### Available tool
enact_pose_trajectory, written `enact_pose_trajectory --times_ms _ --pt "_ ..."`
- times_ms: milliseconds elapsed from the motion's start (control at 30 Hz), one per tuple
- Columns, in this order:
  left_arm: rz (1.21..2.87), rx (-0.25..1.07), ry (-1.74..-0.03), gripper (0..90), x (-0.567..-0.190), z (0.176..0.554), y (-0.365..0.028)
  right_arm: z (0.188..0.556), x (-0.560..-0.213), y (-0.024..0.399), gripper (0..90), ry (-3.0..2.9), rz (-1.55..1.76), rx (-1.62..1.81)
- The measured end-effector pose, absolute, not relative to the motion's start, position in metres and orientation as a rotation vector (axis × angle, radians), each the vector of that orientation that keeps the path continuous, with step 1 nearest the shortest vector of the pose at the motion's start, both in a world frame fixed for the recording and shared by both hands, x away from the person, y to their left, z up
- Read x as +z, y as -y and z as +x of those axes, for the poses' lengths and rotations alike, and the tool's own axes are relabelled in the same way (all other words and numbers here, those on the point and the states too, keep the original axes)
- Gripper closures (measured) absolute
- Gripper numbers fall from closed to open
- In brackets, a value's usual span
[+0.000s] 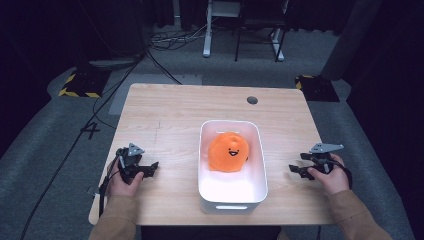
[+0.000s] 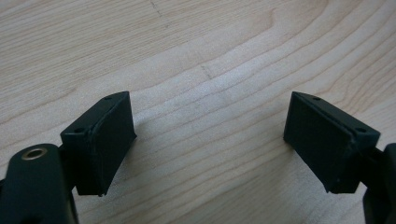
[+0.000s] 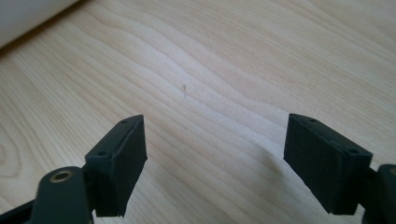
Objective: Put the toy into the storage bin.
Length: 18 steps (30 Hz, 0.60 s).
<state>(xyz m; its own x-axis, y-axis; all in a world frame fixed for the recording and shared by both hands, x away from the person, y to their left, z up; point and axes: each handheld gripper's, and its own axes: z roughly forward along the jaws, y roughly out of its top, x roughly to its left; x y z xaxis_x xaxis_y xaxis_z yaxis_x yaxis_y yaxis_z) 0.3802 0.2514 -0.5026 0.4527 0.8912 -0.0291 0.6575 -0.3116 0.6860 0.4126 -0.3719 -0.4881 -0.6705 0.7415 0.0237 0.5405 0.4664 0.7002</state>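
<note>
Both hand-held grippers, left (image 1: 150,169) and right (image 1: 296,170), rest low on the pale wooden table (image 1: 165,120), jaws spread and empty, probably parked. Between them the orange smiling plush toy (image 1: 228,151) lies inside the white plastic bin (image 1: 257,150).

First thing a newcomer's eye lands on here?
The orange plush toy with a smiling face, lying in the white bin at the middle of the wooden table. Next, the left gripper and right gripper, open and empty, flanking the bin.
</note>
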Motion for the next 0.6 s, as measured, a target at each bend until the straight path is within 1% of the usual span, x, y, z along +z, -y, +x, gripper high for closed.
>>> enact_pose_trajectory --times_ms 267,367,600 --pt "2.072 0.477 -1.288 16.6 -0.503 0.38 -0.251 0.407 -0.499 0.371 20.7 -2.412 1.052 1.017" --pt "2.072 0.478 -1.289 16.6 -0.503 0.38 -0.251 0.406 -0.503 0.374 18.4 -2.388 1.032 1.067" --pt "2.072 0.478 -1.289 16.6 -0.503 0.38 -0.251 0.405 -0.503 0.377 17.2 -2.415 0.995 1.07"
